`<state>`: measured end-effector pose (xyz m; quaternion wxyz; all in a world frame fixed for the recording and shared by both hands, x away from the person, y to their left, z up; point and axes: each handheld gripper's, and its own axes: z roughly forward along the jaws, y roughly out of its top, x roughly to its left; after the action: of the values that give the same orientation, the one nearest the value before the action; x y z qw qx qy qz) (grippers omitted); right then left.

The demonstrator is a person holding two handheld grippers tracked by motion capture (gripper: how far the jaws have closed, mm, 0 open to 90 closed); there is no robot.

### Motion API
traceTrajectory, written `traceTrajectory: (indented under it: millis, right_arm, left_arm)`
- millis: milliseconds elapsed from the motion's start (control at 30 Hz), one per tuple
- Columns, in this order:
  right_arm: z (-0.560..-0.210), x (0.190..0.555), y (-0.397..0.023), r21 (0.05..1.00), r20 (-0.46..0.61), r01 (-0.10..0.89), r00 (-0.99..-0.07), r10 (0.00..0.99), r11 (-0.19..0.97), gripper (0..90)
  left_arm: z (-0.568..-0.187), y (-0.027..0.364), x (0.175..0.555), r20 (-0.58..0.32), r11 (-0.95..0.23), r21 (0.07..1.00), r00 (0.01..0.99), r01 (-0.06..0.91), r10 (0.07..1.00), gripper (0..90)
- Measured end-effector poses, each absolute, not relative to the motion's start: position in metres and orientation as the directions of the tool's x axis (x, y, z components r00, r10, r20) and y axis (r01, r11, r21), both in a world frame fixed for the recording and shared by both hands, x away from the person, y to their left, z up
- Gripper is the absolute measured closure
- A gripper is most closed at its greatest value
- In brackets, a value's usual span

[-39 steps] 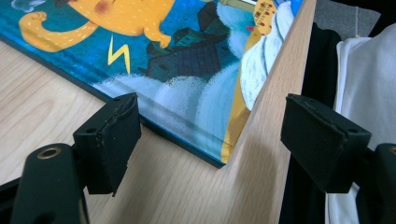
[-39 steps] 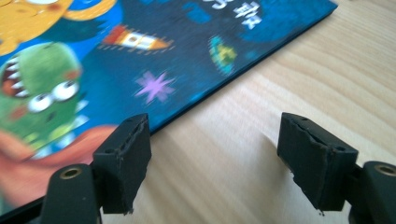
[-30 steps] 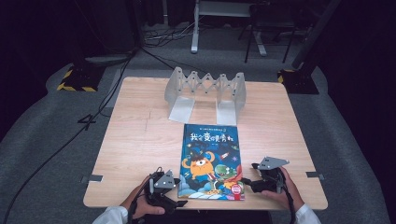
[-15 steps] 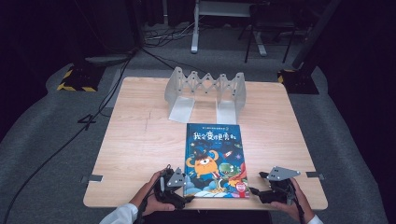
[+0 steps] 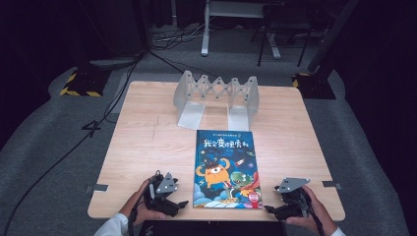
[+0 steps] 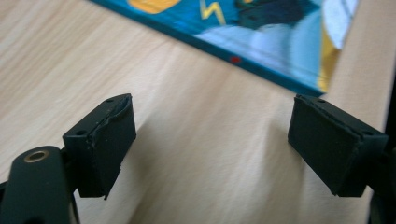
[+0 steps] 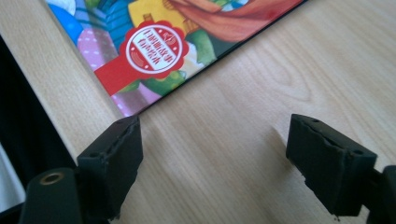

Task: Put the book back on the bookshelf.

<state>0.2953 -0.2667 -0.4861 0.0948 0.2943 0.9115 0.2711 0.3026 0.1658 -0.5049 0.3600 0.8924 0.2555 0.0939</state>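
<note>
A picture book (image 5: 225,167) with a blue cartoon cover lies flat on the wooden table (image 5: 147,142), close to the near edge. My left gripper (image 5: 181,203) sits just left of the book's near left corner, pointing toward it. In the left gripper view my left gripper (image 6: 210,140) is open over bare wood, with the book (image 6: 243,32) ahead and untouched. My right gripper (image 5: 270,209) rests right of the near right corner. My right gripper (image 7: 215,149) is open over bare wood, short of the book (image 7: 159,46). Both pairs of jaws have just been opening.
A grey accordion-style folding rack (image 5: 216,93) stands at the back middle of the table. The table's near edge runs right under both hands. Cables and yellow-and-black striped stand bases (image 5: 78,83) lie on the dark floor beyond.
My right gripper has backed off from the book's near right corner, moving right and toward the near edge. My left gripper nudged toward the book and drew back. The book has not moved.
</note>
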Motion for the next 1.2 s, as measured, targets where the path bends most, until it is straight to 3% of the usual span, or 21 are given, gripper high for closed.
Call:
traceTrajectory:
  millis: [67, 333, 667, 800, 1200]
  right_arm:
    - [-0.484, 0.297, -0.262, 0.519, -0.014, 0.489, -0.815, 0.579, 0.701, 19.3]
    - [-0.470, 0.299, -0.239, 0.358, -0.012, 0.487, -0.851, 0.525, 0.797, 43.2]
    - [-0.463, 0.299, -0.222, 0.206, -0.009, 0.462, -0.881, 0.474, 0.863, 56.7]
    - [-0.463, 0.299, -0.219, 0.245, -0.010, 0.438, -0.891, 0.454, 0.865, 64.5]
    - [-0.474, 0.285, -0.240, 0.474, -0.014, 0.395, -0.891, 0.455, 0.787, 66.2]
  left_arm:
    - [-0.505, 0.165, 0.305, -0.013, -0.612, 0.690, 0.853, 0.385, 0.522, 15.6]
    - [-0.505, 0.144, 0.304, -0.015, -0.605, 0.690, 0.844, 0.397, 0.537, 15.7]
    - [-0.505, 0.137, 0.300, -0.016, -0.594, 0.689, 0.828, 0.415, 0.560, 14.8]
    - [-0.505, 0.136, 0.300, -0.014, -0.596, 0.688, 0.829, 0.414, 0.559, 14.8]
    - [-0.505, 0.141, 0.304, -0.031, -0.578, 0.695, 0.820, 0.429, 0.572, 15.7]
